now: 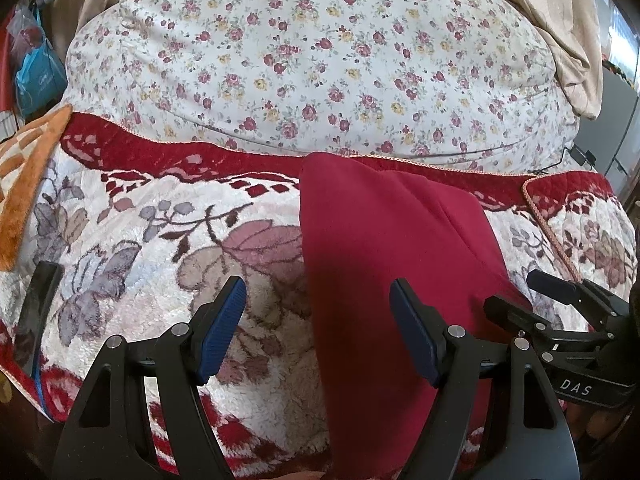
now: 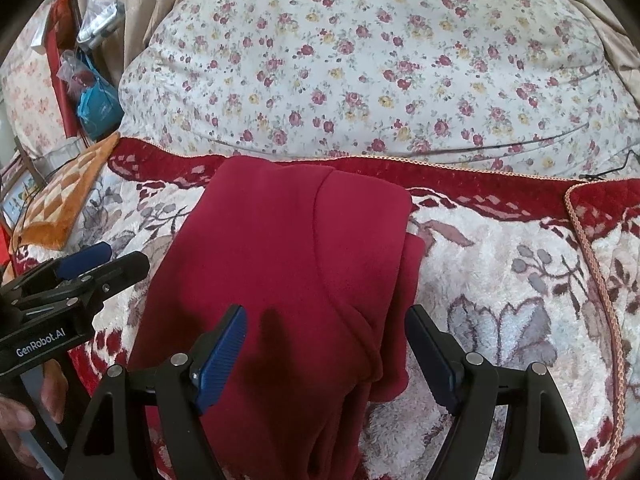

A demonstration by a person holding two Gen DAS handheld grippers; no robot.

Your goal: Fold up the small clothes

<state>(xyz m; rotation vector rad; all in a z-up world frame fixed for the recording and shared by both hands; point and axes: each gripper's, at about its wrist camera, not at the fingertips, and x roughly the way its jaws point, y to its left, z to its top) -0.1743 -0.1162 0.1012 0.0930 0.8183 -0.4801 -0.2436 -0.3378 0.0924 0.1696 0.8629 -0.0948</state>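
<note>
The red garment (image 2: 280, 272) lies folded on the plush floral blanket (image 2: 500, 280), its far edge just short of the blanket's red border and its right edge stepped in layers. Bare blanket lies open to either side of it. The left gripper (image 1: 316, 328) hangs over the garment's left edge, jaws wide apart and holding nothing; the right gripper (image 2: 324, 356) stands likewise over its near right part. Beyond the border rises a flowered quilt (image 2: 380, 60). An orange checked cushion (image 1: 24, 184) sits at the left.
</note>
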